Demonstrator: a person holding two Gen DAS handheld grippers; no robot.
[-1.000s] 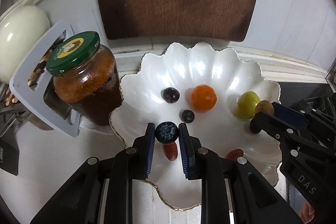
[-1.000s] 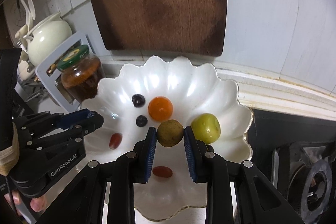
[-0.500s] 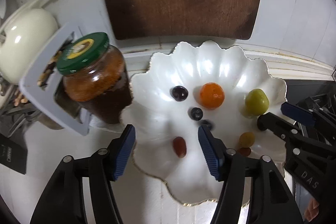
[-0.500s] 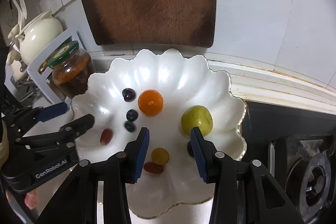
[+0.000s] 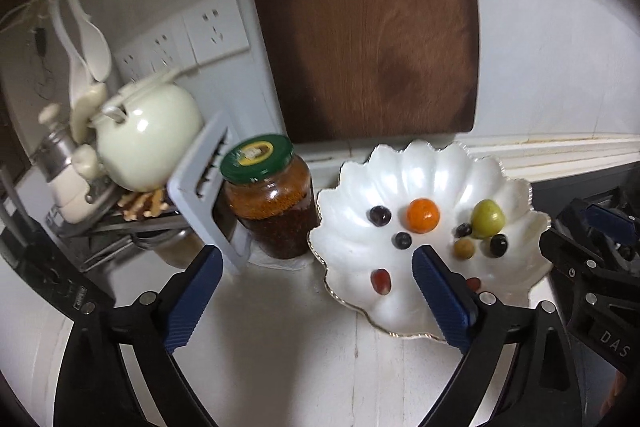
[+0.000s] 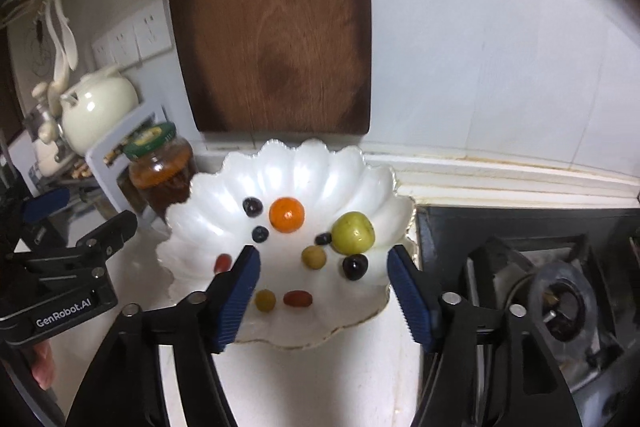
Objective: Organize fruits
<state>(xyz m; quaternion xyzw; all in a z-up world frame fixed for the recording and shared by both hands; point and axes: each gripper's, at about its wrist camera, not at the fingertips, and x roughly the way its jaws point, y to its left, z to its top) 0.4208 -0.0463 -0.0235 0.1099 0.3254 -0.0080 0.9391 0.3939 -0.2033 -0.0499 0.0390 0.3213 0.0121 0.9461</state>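
A white scalloped dish (image 5: 440, 163) (image 6: 304, 155) holds several fruits: an orange (image 5: 423, 215) (image 6: 286, 215), a green fruit (image 5: 487, 219) (image 6: 353, 232), a blueberry (image 5: 401, 240) (image 6: 260, 234), a yellow-brown fruit (image 5: 464, 248) (image 6: 314, 257), dark grapes and red tomatoes. My left gripper (image 5: 316, 255) (image 6: 94, 211) hangs back above the counter at the dish's left edge, jaws opening wide and holding nothing. My right gripper (image 6: 323, 253) (image 5: 570, 227) hovers over the dish's near side. Its jaws are opening too, and its pads touch no fruit.
A green-lidded jar (image 5: 272, 199) (image 6: 160, 167) stands just left of the dish, with a grey rack (image 5: 200, 187) and a cream teapot (image 5: 148, 139) beyond. A wooden cutting board (image 5: 360, 27) leans on the wall behind. A gas stove (image 6: 560, 287) lies to the right.
The left gripper let go of the blueberry and the right let go of the yellow-brown fruit; both fruits now lie in the dish. Both grippers opened and drew back and up.
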